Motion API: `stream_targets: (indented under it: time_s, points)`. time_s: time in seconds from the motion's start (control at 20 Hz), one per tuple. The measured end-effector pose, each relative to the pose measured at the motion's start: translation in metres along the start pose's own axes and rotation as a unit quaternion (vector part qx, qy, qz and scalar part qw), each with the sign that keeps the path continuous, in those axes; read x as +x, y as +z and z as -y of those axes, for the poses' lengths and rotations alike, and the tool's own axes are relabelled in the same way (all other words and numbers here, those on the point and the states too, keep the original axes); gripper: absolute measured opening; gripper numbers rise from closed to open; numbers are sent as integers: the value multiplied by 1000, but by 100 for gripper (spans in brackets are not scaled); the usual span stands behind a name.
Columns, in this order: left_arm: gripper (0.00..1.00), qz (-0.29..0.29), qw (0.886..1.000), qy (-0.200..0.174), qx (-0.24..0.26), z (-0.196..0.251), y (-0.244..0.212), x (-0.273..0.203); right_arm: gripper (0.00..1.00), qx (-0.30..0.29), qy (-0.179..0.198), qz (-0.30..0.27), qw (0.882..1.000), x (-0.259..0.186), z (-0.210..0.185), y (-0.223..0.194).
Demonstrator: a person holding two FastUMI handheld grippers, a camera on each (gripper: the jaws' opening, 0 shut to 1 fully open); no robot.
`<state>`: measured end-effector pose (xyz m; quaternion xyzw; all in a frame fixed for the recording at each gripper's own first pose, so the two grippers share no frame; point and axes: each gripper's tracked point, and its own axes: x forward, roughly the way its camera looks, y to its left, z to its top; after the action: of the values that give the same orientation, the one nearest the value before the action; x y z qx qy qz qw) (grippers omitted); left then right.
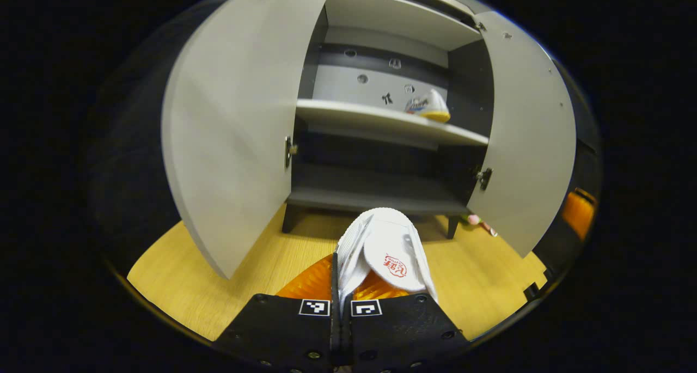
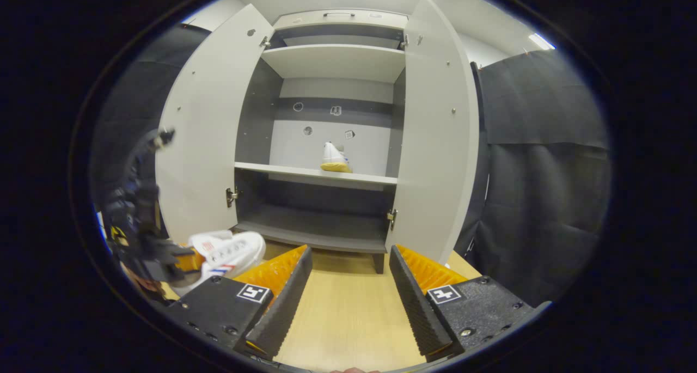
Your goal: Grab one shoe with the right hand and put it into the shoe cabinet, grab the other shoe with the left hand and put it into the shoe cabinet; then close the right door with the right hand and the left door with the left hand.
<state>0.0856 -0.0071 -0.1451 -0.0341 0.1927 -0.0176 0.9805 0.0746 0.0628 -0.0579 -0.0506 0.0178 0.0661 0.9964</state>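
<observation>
Up close in the left gripper view, the left tool is clamped on a white shoe held before the open shoe cabinet, between its left door and right door. Meanwhile the right gripper view shows the right tool spread wide and holding nothing above the wooden surface, the other shoe standing on the middle shelf.

It was a recording booth: black cloth walls hung around a grey shoe cabinet that stood on a bare wooden table, under ceiling lights.
</observation>
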Motion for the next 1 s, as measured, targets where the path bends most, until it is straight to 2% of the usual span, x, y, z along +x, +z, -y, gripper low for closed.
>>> stream_targets:
  time_s: [0.15,0.3,0.45,0.5,0.6,0.7,0.8,1.0]
  points:
    - [0,40,999,-16,-7,-1,66,-11,90,1,18,3,1000,-1,-13,0]
    - [0,85,996,-34,-15,-9,132,14,91,-3,29,21,999,-6,-20,11]
    - [0,108,994,2,29,-17,177,53,90,4,32,33,999,-10,-21,18]
    - [0,98,995,8,32,-20,196,83,90,7,34,33,999,-11,-22,20]
    - [0,63,998,11,25,-15,204,124,90,8,30,33,999,-13,-18,20]
    - [0,27,998,42,39,-22,217,168,90,12,25,37,999,-15,-14,21]
    - [0,-18,996,73,37,-27,221,193,90,8,15,35,999,-15,-8,19]
    - [0,-68,994,80,30,-26,216,219,90,11,-5,28,1000,-13,9,17]
